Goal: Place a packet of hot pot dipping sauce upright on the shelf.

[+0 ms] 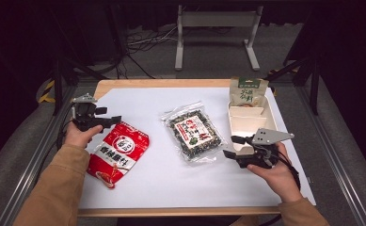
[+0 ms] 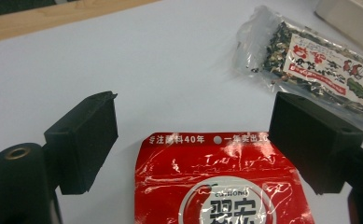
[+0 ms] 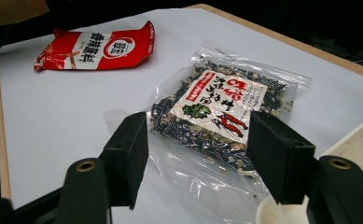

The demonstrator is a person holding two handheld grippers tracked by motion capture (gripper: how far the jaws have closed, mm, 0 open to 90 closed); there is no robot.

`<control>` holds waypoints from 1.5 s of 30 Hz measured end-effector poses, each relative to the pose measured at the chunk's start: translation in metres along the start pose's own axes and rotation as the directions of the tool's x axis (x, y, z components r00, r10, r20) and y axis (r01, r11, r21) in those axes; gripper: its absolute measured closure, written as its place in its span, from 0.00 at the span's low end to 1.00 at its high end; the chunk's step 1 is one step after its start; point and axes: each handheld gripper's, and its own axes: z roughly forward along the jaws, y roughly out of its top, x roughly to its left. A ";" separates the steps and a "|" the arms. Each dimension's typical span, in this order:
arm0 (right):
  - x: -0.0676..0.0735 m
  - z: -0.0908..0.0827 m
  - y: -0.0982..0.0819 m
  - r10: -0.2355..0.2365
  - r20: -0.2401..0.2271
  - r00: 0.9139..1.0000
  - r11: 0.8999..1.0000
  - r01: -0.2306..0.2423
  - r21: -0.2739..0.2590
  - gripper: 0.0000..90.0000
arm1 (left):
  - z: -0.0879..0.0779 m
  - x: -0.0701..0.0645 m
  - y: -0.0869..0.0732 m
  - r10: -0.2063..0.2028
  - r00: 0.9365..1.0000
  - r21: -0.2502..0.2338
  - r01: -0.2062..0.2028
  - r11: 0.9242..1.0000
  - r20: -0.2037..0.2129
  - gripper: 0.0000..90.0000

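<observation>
Nothing gripped yet: left gripper (image 1: 106, 117) open over red packet (image 1: 118, 153) at left, right gripper (image 1: 231, 146) open beside seaweed bag (image 1: 193, 131), center.

Red packet (image 1: 118, 153): glossy, white lettering, white round emblem. Clear bag (image 1: 193, 133): dark green-black flakes, white label with red print and a green patch. Green-and-cream pouch (image 1: 248, 92). Cream tray (image 1: 251, 123). White surface (image 1: 171, 179), tan wooden edge. Black claws (image 2: 193, 140), grey plate (image 1: 271, 136).

Left hand-held gripper (image 1: 110, 120) and right hand-held gripper (image 1: 231, 146) both gape, pointing inward.
</observation>
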 end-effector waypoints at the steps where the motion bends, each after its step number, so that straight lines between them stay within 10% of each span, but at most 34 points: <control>1: 0.000 0.000 0.000 0.000 0.000 1.000 1.000 0.000 0.000 0.43 | 0.003 0.003 -0.001 -0.009 1.000 0.007 0.009 1.000 -0.008 0.18; 28: 0.004 -0.007 -0.007 0.011 0.022 1.000 1.000 -0.011 0.007 0.40 | 0.053 0.023 -0.016 -0.020 0.999 0.171 0.013 0.985 0.040 0.20; 45: 0.004 -0.007 -0.013 0.006 0.024 1.000 1.000 -0.007 0.010 0.38 | 0.065 0.023 -0.024 0.027 0.996 0.172 -0.041 0.984 0.087 0.26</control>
